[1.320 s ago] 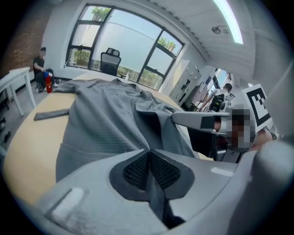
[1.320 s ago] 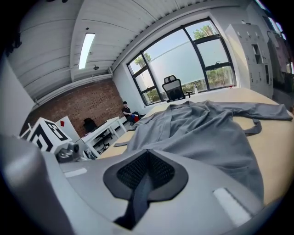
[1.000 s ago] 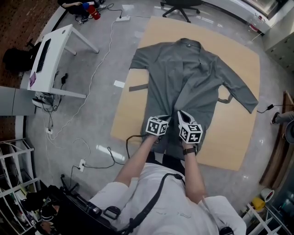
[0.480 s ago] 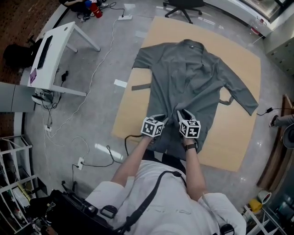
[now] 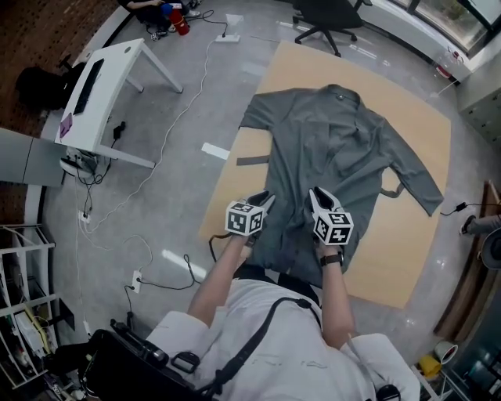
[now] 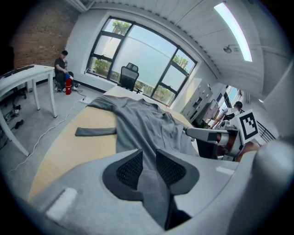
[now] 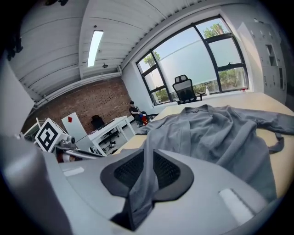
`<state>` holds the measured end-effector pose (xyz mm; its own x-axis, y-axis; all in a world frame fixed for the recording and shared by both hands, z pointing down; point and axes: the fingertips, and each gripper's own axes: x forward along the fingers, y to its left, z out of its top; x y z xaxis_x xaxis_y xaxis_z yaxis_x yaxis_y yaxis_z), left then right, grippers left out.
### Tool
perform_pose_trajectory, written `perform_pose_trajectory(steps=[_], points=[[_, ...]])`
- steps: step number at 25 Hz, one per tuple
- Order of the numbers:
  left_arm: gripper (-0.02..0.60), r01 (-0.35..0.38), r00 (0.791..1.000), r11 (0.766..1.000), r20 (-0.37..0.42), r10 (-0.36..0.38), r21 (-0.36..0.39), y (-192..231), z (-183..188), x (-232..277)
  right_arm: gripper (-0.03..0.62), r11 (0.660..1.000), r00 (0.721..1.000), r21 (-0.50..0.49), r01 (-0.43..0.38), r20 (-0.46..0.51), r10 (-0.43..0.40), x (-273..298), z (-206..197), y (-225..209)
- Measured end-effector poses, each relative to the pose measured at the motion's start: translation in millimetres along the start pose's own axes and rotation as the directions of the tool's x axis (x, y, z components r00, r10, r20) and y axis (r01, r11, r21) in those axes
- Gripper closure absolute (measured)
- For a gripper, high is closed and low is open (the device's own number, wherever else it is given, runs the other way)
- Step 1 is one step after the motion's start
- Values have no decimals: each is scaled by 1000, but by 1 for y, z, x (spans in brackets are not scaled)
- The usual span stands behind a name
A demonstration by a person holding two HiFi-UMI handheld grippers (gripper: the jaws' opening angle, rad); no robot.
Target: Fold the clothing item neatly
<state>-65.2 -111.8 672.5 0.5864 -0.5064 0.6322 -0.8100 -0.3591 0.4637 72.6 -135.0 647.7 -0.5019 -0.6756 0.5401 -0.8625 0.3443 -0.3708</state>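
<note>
A grey robe-like garment lies spread, collar away from me, on a tan board on the floor. Both grippers are at its near hem. My left gripper is at the hem's left part. Its jaws are opening, and a fold of the cloth runs loosely between the pads. My right gripper is at the hem's middle. Its jaws are closing, and the pads pinch a ridge of cloth that rises through them. A loose belt strip lies left of the garment.
A white desk stands to the left, with cables trailing over the grey floor. An office chair is beyond the board's far edge. A metal shelf is at the near left. A person sits far off by the window.
The two grippers, side by side a second ago, now stand wider apart along the hem. The left one moved left and the right one slightly right.
</note>
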Motion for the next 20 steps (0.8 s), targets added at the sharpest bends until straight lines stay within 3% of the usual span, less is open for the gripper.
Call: perform_pose_trajectory(steps=[8, 12, 20], points=[[485, -69, 992, 990, 100, 81, -121, 54, 53, -13, 525, 988, 1000, -153, -12, 17, 14, 24, 37, 26], [485, -73, 980, 973, 163, 111, -220, 76, 79, -13, 523, 991, 999, -133, -33, 30, 38, 37, 51, 35], [484, -106, 975, 940, 153, 163, -326, 123, 100, 3, 519, 988, 996, -139, -63, 53, 71, 61, 79, 56]])
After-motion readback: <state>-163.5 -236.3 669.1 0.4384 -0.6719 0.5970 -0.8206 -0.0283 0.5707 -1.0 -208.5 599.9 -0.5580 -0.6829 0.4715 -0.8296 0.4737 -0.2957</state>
